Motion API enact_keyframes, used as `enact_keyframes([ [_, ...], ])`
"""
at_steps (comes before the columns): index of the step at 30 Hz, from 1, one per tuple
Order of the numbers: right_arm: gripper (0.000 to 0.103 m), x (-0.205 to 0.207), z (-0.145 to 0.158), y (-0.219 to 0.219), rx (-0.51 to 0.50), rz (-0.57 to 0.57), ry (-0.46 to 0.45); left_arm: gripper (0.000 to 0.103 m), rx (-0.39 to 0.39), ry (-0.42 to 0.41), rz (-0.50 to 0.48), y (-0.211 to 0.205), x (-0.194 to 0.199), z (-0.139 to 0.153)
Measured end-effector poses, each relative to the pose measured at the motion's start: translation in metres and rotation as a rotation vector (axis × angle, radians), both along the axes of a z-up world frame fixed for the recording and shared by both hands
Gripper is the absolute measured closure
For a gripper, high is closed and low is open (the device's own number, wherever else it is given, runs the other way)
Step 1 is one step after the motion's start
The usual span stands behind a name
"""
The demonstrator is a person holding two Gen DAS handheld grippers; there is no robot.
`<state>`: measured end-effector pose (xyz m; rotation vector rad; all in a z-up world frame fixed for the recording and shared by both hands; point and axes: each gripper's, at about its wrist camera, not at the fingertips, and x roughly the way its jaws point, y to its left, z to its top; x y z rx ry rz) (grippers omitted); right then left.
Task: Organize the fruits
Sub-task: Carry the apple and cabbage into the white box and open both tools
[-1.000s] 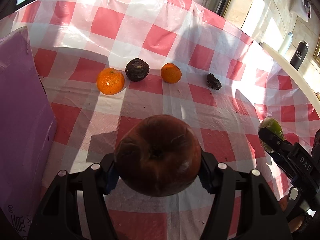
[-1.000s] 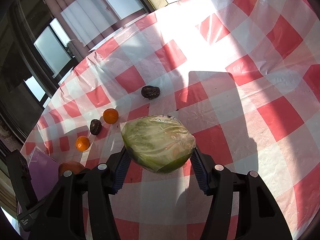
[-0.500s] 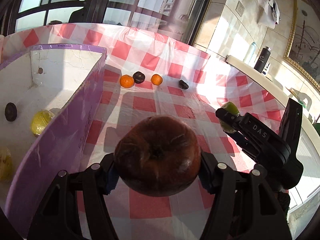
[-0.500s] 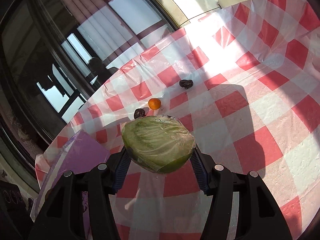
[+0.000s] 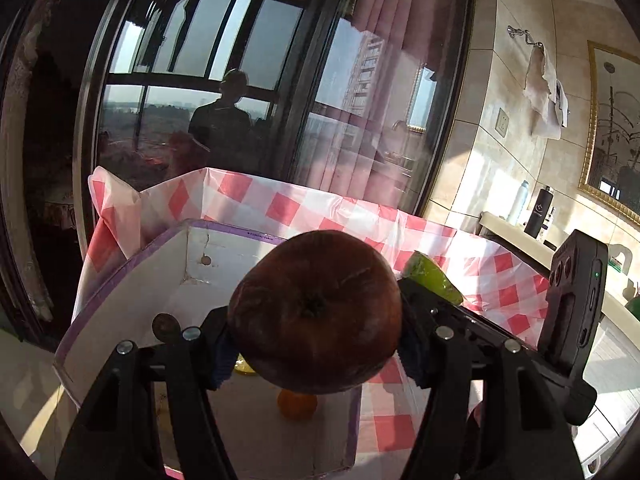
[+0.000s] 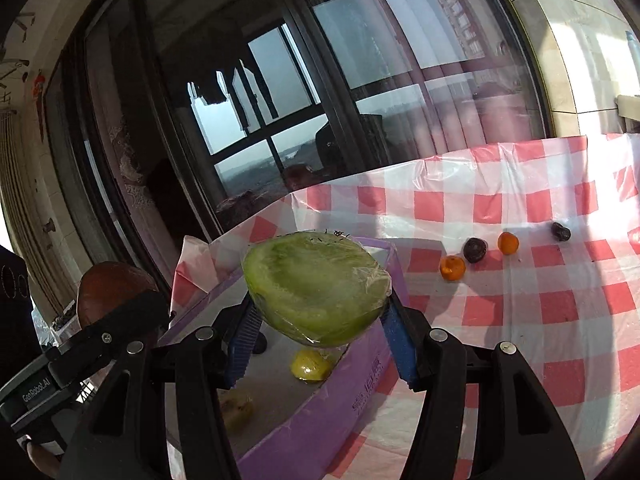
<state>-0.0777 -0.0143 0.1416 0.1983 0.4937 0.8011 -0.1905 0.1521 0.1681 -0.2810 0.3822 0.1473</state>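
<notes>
With the left gripper clamped on the dark red apple and the right gripper squeezing the wrapped green melon half above the purple box, lower each toward six o'clock into bare floor, clear of the yellow fruit.

Left claw clamped on a dark red fruit, right claw clamped on a wrapped green fruit, side by side

1. The left tool is matte black plastic, its two broad arms dotted with round silver screws.
2. Its fingers carry ribbed blue pads.
3. The right tool matches it: black, silver screws, blue ribbed pads.
4. White "GenRobot.AI" lettering marks the left tool's side.
</notes>
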Motion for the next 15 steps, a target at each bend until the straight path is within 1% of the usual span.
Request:
enact_keyframes([
  [3,0.046,-0.002,-0.005,0.047,-0.149,0.074,0.01,0.039,0.033,0.174,0.084,0.036,0.019,-0.019],
  [5,0.046,-0.005,-0.013,0.078,-0.282,0.127,0.015,0.039,0.091,0.289,0.132,0.054,0.03,-0.035],
  [7,0.046,-0.009,-0.025,0.107,-0.434,0.166,0.024,0.039,0.135,0.376,0.159,0.068,0.038,-0.049],
  [10,0.046,-0.006,-0.044,0.135,-0.598,0.199,0.045,0.039,0.155,0.461,0.179,0.087,0.047,-0.07],
  [12,0.046,-0.008,-0.058,0.151,-0.715,0.221,0.047,0.038,0.109,0.475,0.16,0.098,0.048,-0.073],
  [13,0.046,-0.01,-0.064,0.158,-0.776,0.228,0.033,0.038,0.104,0.477,0.151,0.099,0.049,-0.073],
  [15,0.046,-0.011,-0.067,0.163,-0.835,0.247,0.023,0.038,0.138,0.53,0.148,0.097,0.055,-0.079],
])
